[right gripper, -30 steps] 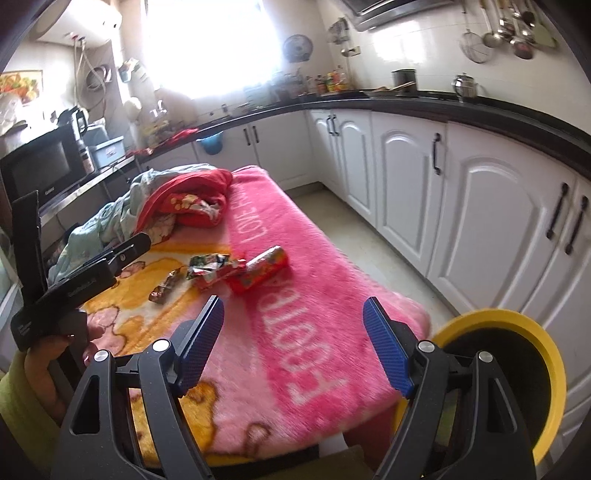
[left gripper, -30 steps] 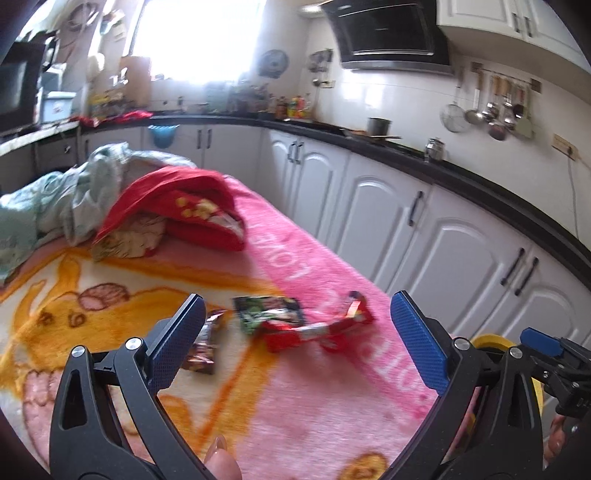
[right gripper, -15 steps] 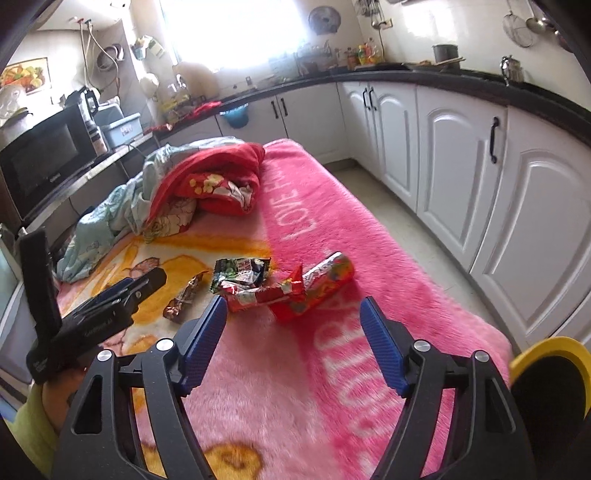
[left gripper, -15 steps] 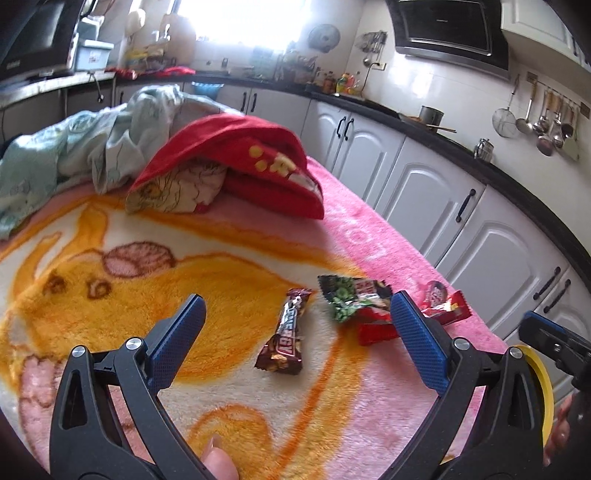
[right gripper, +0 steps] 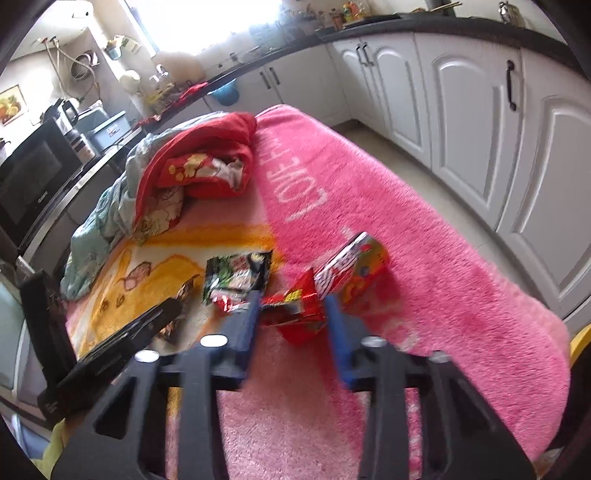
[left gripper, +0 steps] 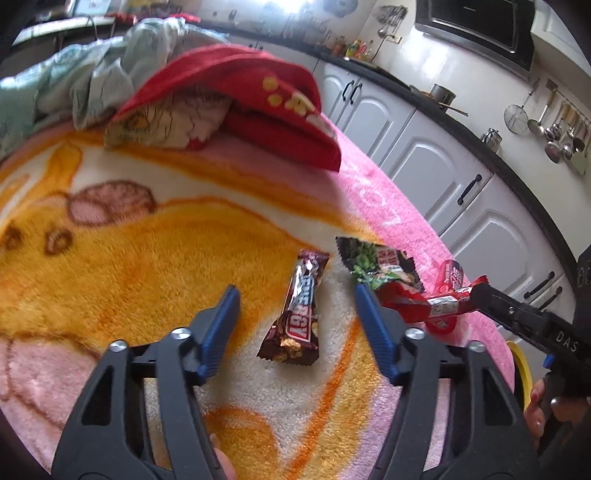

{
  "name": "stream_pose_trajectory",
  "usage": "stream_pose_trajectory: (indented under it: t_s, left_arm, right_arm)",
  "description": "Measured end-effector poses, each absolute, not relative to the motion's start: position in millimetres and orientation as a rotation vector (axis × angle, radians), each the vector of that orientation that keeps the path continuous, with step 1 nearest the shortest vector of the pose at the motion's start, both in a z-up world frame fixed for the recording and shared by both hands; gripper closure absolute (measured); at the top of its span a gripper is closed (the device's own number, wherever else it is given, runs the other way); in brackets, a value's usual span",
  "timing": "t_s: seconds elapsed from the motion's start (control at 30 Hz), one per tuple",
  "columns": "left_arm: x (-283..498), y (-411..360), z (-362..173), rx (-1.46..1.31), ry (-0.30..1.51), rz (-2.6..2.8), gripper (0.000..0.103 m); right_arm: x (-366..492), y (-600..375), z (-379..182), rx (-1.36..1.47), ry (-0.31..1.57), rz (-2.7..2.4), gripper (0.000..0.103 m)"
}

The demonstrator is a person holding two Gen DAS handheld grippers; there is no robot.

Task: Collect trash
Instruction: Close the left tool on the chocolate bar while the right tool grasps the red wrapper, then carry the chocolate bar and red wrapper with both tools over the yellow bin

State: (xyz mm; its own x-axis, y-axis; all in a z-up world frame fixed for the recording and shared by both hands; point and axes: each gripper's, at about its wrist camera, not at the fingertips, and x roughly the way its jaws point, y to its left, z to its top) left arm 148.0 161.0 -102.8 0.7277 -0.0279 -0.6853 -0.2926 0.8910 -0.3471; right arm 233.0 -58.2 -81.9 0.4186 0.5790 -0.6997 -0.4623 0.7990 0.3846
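The brown snack bar (left gripper: 294,310) lay on the yellow part of the fuzzy blanket (left gripper: 129,236), its long side running near to far. The left gripper (left gripper: 295,299) hung around it with jaws wide open, not touching. Just right of the bar lay a dark green wrapper (left gripper: 373,264). The right gripper (right gripper: 291,306) had its jaws around a red wrapper (right gripper: 295,314); I cannot tell if they squeezed it. A bright tube (right gripper: 354,269) lay just beyond. Red bedding (left gripper: 258,96) was piled far off.

Kitchen: white cabinets (right gripper: 476,122), black counter (left gripper: 476,138), bright window (right gripper: 207,22), microwave (right gripper: 33,173) left, hood (left gripper: 476,22), pale floor (right gripper: 417,162).
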Motion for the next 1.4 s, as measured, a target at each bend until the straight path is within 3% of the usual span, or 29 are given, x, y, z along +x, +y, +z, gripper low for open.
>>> stream_pose_trajectory:
  t_s: [0.17,0.33,0.73,1.4]
  left_arm:
    - [148.4,161.7,-108.2,-0.47,0.771,0.147,0.078]
    - [149.1,160.7,-109.4,-0.473,0.78,0.126,0.089]
    - [140.8,153.9,-106.3,-0.468,0.778,0.093,0.094]
    - [115.6,95.1,-47.2,-0.393,0.655,-0.036,0.095]
  right_arm:
    - [217.1,-64.2,-76.8,0.147,0.92,0.689,0.088]
    - [199.8,-75.1,-71.2,0.155,0.907,0.709,0.091]
    - [167.3,-106.8,-67.4,0.157,0.903,0.718,0.092]
    - [133.7,-162.0,-30.1,0.128,0.769,0.68,0.092]
